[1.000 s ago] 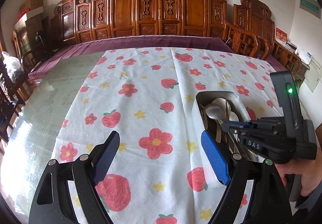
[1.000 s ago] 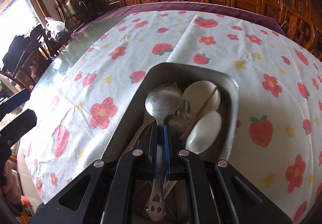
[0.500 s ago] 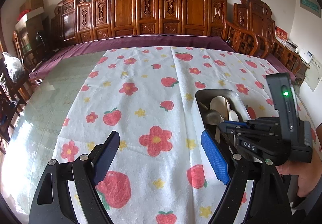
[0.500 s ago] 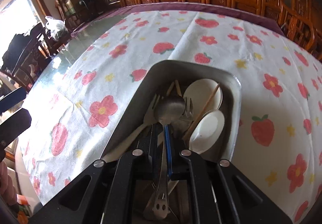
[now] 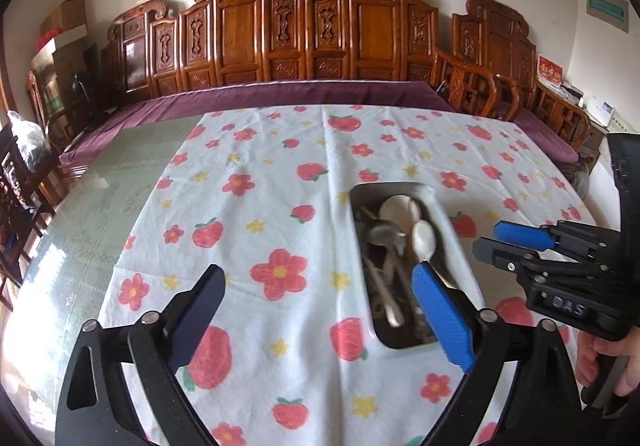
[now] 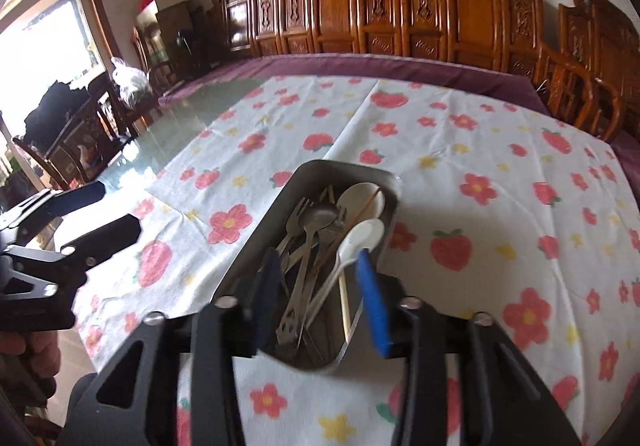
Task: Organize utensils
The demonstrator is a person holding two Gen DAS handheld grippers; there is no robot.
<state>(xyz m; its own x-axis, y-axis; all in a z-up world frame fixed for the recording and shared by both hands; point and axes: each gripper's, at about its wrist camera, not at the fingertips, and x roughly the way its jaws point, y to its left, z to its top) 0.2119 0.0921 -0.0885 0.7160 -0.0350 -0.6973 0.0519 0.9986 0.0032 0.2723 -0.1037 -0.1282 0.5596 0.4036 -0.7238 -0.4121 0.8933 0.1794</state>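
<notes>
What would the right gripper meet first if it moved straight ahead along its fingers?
Probably the utensils in the metal tray: the right gripper, jaws opening and empty, points down at the metal spoon and white spoon. Depth is unclear.

The tray [image 6: 390, 181] rests on the cloth [image 6: 500, 165] covering the tabletop [image 6: 192, 105], at centre frame in the right wrist view. Spoons [image 6: 356, 236], forks [image 6: 294, 213] and chopsticks [image 6: 343, 300] lie inside it. Carved chairs [image 6: 460, 9] line the upper frame behind the tabletop.
</notes>
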